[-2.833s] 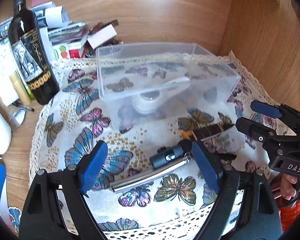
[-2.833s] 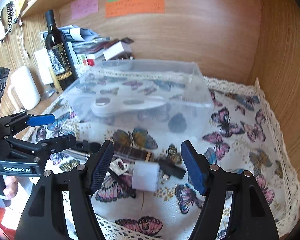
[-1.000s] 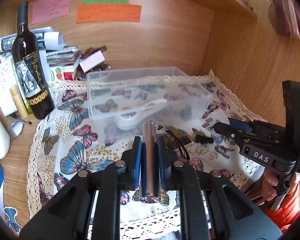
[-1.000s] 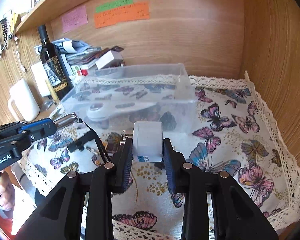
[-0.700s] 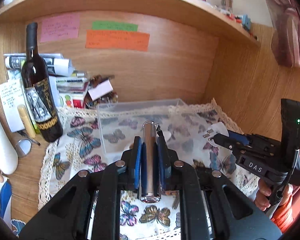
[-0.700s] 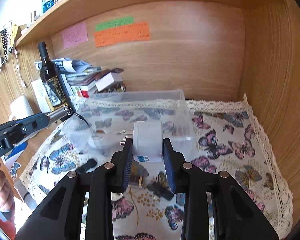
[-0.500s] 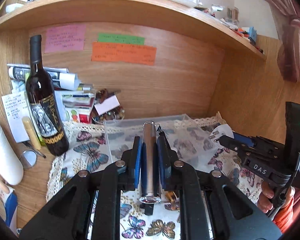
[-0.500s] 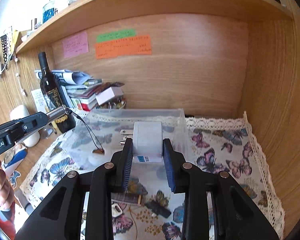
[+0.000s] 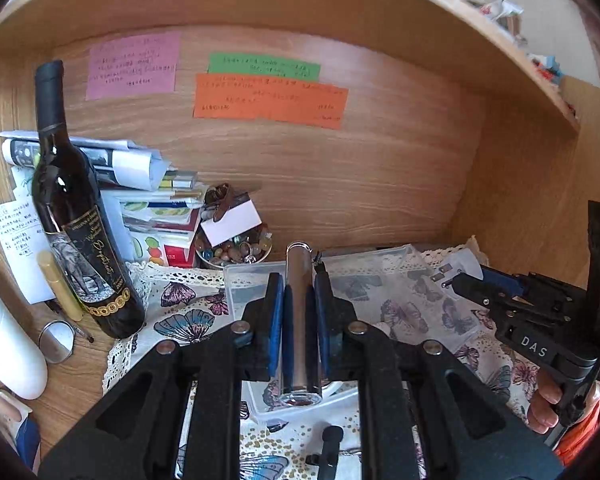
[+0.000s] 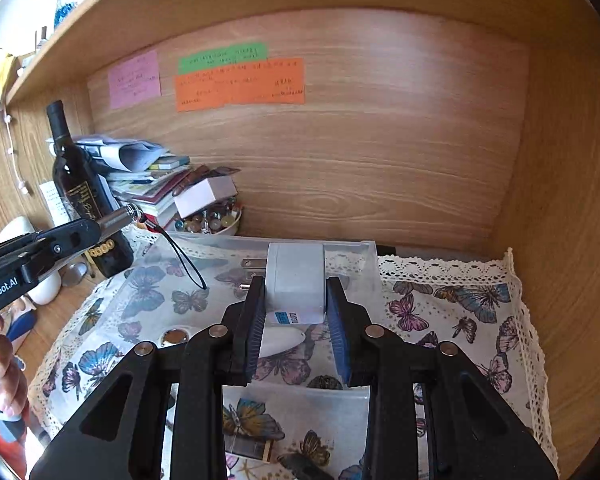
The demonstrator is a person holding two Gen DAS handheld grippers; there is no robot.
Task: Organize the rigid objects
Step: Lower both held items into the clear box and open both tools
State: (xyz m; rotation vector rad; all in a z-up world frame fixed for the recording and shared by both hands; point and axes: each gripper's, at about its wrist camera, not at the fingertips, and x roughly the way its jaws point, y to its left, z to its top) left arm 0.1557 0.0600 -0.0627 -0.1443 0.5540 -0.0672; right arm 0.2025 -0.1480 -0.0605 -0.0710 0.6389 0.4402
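My left gripper (image 9: 299,284) is shut on a silver metal flashlight (image 9: 299,320) with a black wrist cord (image 10: 184,258), held high above the clear plastic bin (image 9: 400,276). My right gripper (image 10: 295,284) is shut on a white plug adapter (image 10: 296,280) with metal prongs, held above the bin (image 10: 352,246). A white object (image 10: 282,338) lies inside the bin. The left gripper also shows in the right wrist view (image 10: 96,228), and the right gripper in the left wrist view (image 9: 466,280).
A dark wine bottle (image 9: 76,216) stands at the left beside stacked papers and books (image 9: 156,208) and a bowl of coloured stones (image 9: 232,246). A butterfly cloth (image 10: 460,312) covers the desk. Small dark items (image 9: 328,444) lie on it near me. Wooden walls close the back and right.
Both grippers closed on their objects on the cloth and lifted them. Since then both have risen further and come over the bin.
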